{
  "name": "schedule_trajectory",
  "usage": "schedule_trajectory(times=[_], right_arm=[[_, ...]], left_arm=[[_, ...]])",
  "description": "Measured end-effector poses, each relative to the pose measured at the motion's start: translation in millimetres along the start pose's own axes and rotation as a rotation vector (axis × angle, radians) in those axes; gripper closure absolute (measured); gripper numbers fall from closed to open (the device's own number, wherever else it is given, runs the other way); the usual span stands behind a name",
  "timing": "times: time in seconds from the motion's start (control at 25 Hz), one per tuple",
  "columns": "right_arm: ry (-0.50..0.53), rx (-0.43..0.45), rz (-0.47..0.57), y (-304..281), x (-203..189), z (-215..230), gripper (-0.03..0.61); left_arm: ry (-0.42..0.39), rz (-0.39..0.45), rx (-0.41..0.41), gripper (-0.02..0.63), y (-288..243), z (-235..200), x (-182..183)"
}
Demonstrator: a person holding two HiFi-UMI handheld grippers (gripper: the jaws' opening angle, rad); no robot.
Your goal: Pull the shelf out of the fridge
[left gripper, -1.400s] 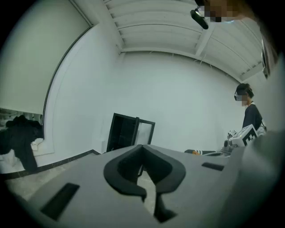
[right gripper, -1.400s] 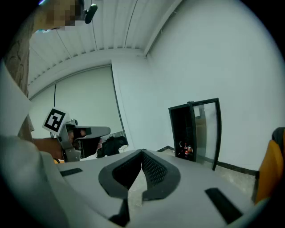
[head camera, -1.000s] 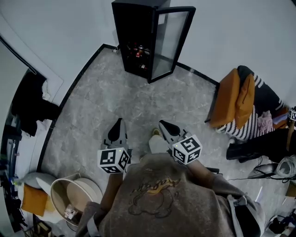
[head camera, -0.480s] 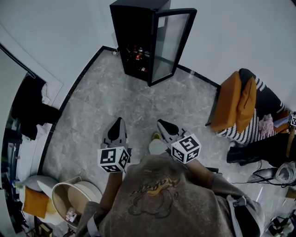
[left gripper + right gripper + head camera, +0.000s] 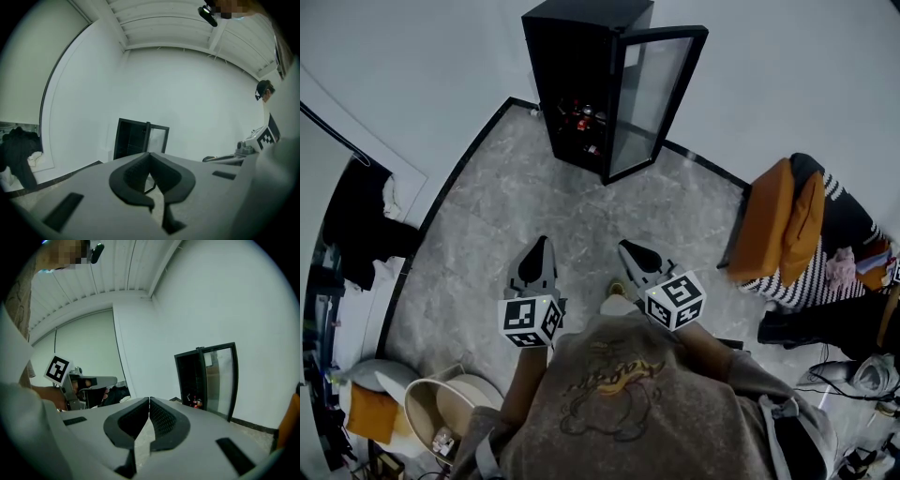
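A small black fridge (image 5: pixel 581 84) stands against the far wall with its glass door (image 5: pixel 649 98) swung open to the right. Bottles and cans (image 5: pixel 584 120) show low inside it; the shelf itself is too dark to make out. The fridge also shows far off in the left gripper view (image 5: pixel 133 143) and in the right gripper view (image 5: pixel 194 378). My left gripper (image 5: pixel 536 251) and right gripper (image 5: pixel 631 253) hover side by side over the grey floor, well short of the fridge. Both are shut, tips touching, with nothing held.
A chair (image 5: pixel 787 225) draped with orange and striped cloth stands at the right. Dark clothes (image 5: pixel 356 220) hang at the left wall. A round bin (image 5: pixel 450 408) sits at the lower left. Cables and bags (image 5: pixel 853 366) lie at the right edge.
The view has crept forward: the fridge looks slightly larger and nearer. Both grippers keep their places in the head view and stay shut.
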State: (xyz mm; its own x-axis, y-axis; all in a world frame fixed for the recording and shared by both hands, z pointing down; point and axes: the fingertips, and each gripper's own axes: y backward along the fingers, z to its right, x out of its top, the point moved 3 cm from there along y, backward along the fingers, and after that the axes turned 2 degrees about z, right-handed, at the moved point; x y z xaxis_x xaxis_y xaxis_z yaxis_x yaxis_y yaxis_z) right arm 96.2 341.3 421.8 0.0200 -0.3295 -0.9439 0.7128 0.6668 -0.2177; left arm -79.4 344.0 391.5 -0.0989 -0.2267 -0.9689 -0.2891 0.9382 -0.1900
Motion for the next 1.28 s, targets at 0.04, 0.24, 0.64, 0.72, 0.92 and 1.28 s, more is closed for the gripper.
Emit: schedule_trajectory(times=[0.04,0.24,0.64,0.72,0.92,1.28], right_arm=[[0.001,0.002,0.002,-3.8,3.3,5.9,0.557],[0.005,0.014,0.009,-16.4,20.2,37.0,0.557],[0.015,0.053,0.000,-32.4,31.2,87.5,0.557],[0.012,0.060,-0.003,-35.9,31.9,91.6,0.557],[0.011,0.070,-0.008,-53.4,34.8,99.1,0.557],[0.015,0.039,-0.008,-90.0,39.5,126.6,0.557]], left_arm=[[0.001,-0.001,0.004,0.607,-7.2,-0.8,1.2],[-0.002,0.001,0.019,0.607,-42.2,1.6,9.3],[-0.008,0.023,0.063,0.607,-86.8,8.3,18.6],[-0.011,0.023,0.070,0.607,-92.0,7.3,19.2],[-0.012,0.019,0.076,0.607,-110.8,-3.1,18.4],[-0.014,0.025,0.043,0.607,-162.9,-24.0,19.8]])
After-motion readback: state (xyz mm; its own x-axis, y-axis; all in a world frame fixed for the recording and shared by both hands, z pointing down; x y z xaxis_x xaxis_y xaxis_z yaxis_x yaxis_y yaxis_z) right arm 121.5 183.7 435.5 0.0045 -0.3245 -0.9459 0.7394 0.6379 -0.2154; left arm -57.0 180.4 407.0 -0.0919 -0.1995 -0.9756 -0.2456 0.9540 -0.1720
